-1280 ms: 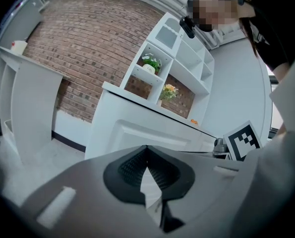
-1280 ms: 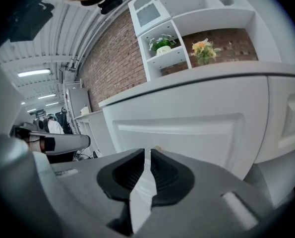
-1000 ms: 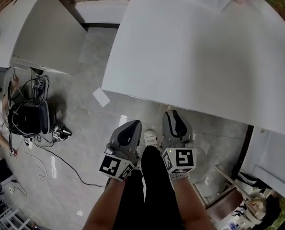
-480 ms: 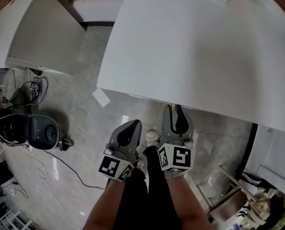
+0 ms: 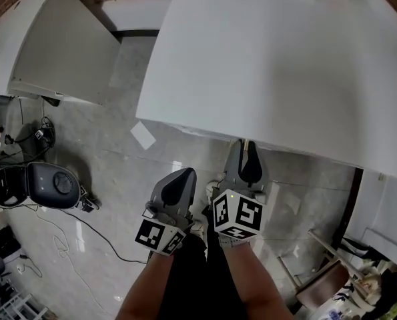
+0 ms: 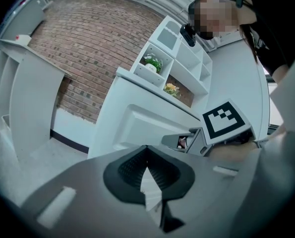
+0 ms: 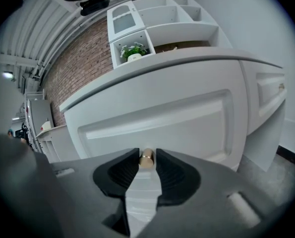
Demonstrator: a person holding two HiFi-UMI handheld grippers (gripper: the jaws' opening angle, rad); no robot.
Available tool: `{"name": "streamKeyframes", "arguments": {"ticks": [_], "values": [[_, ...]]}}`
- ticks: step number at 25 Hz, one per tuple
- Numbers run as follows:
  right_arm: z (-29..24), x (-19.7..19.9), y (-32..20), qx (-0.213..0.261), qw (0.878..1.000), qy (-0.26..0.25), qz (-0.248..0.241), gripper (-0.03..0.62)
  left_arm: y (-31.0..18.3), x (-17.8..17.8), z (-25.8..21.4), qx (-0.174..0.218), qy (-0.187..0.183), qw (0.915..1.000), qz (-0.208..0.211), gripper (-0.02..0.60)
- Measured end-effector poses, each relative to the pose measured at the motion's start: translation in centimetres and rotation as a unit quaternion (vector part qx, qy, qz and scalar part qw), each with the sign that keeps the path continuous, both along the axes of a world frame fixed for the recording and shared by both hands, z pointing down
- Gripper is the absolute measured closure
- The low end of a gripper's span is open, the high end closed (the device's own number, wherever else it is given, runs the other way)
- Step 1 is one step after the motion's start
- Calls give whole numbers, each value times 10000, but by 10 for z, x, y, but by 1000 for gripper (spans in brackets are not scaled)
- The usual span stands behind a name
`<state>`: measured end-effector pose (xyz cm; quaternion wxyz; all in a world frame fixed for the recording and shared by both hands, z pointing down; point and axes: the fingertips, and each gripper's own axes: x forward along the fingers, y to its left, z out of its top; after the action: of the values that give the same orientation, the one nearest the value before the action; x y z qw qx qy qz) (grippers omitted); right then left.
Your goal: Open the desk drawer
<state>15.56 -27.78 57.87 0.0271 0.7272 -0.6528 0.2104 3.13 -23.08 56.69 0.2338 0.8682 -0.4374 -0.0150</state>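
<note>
Desk drawer (image 7: 152, 118): closed, white panelled front under the desk top (image 5: 285, 65), straight ahead of the right gripper (image 7: 147, 156). Its small brass knob (image 7: 146, 160) sits between that claw's tips. The jaws have just been closing and are narrow about the knob, not clearly biting yet. Left gripper (image 6: 147, 148): tips together, empty, low beside the right one.

Risks: only the very tips straddle the knob, so a pull before the pads bite would likely slip off. A pull angled downward may bind the drawer.

Room: grey tiled floor (image 5: 118, 165), second white desk (image 5: 58, 45), brick wall (image 6: 97, 38), cables (image 5: 85, 222) and a dark rounded device (image 5: 51, 184) on the floor.
</note>
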Motion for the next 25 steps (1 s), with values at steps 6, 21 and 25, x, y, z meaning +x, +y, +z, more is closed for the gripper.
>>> {"name": "streamKeyframes", "arguments": {"ticks": [6, 21, 25], "values": [[2, 4, -1, -143, 9988, -424, 211, 508, 7, 0, 0, -31, 51, 10000, 2, 583], [-2, 0, 15, -261, 9984, -490, -137, 511, 22, -21, -17, 46, 99, 9998, -181, 583], [-1, -4, 22, -297, 9982, -471, -222, 511, 26, -22, -21, 67, 161, 9997, -144, 583]]}}
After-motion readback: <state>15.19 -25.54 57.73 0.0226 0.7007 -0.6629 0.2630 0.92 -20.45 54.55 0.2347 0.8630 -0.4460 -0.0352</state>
